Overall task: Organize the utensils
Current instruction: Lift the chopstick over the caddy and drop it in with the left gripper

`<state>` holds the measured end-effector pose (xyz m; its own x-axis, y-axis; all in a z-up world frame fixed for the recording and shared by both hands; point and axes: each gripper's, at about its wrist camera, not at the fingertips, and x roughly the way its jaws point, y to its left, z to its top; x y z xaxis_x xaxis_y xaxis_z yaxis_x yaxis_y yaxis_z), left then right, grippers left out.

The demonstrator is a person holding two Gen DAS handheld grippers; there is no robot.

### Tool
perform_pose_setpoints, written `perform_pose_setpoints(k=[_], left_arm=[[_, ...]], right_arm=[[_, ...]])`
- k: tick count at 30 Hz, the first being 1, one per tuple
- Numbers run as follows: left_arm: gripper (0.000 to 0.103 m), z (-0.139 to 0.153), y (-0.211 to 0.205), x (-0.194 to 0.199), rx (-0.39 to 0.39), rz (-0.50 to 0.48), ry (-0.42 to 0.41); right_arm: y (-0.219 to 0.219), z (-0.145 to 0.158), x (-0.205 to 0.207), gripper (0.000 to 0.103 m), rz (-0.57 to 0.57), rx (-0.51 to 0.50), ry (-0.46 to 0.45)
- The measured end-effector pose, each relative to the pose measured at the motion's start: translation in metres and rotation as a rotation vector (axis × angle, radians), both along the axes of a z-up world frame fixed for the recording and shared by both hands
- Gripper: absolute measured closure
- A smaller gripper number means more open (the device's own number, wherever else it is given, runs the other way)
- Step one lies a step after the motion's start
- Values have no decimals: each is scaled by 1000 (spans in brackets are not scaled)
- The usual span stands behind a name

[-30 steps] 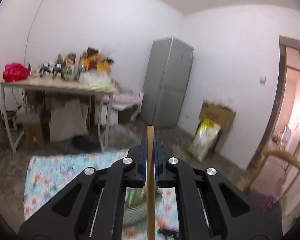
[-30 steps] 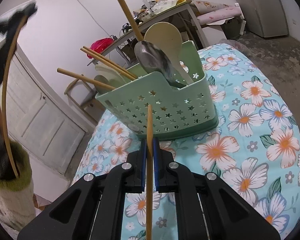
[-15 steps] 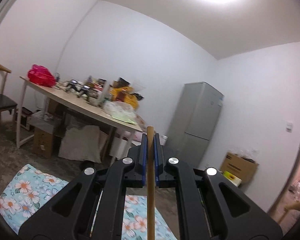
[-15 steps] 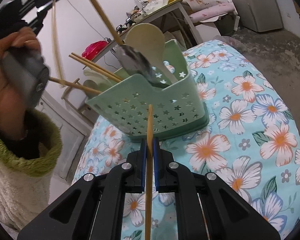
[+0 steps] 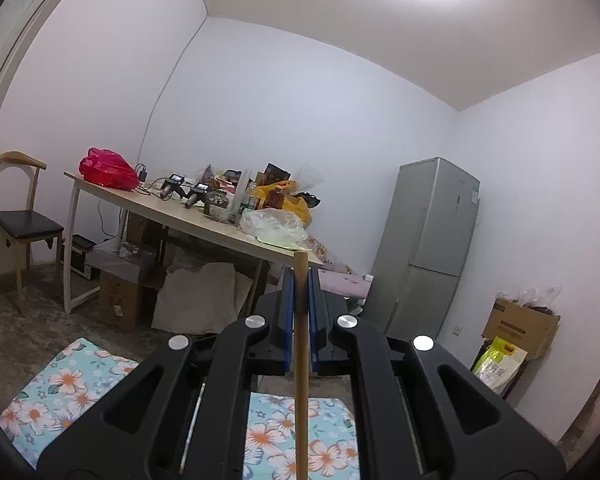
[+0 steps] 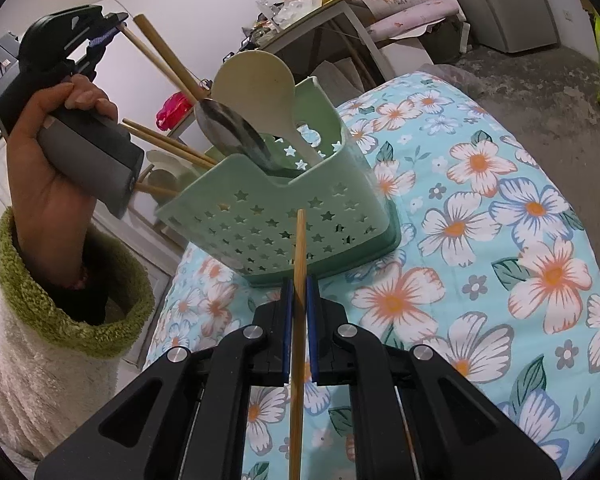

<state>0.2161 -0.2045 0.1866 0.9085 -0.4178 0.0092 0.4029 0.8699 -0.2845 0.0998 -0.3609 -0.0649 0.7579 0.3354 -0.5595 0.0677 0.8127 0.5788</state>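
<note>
While each gripper is clamped on a chopstick — right gripper [image 6: 299, 296], left gripper [image 5: 299, 280] — the green caddy [image 6: 284, 216] sits just ahead of the right one; next, tip a stick into its open top.

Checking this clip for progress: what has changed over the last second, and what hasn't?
The left gripper with its chopstick swung in from the frame's left edge towards the green caddy; its own view lifted from the floral cloth to the far table. The right gripper eased closer to the caddy. Both stay shut on a chopstick; the caddy's contents are unchanged.
</note>
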Motion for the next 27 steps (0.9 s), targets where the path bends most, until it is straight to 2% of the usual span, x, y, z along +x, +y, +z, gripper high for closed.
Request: perform_pose_setpoints(k=[8,10,12,18,21,24,27], left_arm=[[97,0,-5,-12,68,-8,-25],[94,1,-3,-16,77,-17,-26],[82,4,2,-19,76,-21,-26],[72,9,21,-32,66,-52,0],[61,13,37,-44,66,-91,30],[47,9,54,-60,102,-140,55],[39,0,67,-75,183,-195,94]], right_arm=[[1,2,-2,96,-3,-5,-3],[2,3,-3,96,-4,-8,-4],[3,4,-4,96,-4,-11,-6],[8,10,-10,96,-2,-23,-15],[11,14,-13,96,-3,-35,-20],[14,19,-18,96,-9,-41,-29],[16,22,-22,96,-11,-42,-38]])
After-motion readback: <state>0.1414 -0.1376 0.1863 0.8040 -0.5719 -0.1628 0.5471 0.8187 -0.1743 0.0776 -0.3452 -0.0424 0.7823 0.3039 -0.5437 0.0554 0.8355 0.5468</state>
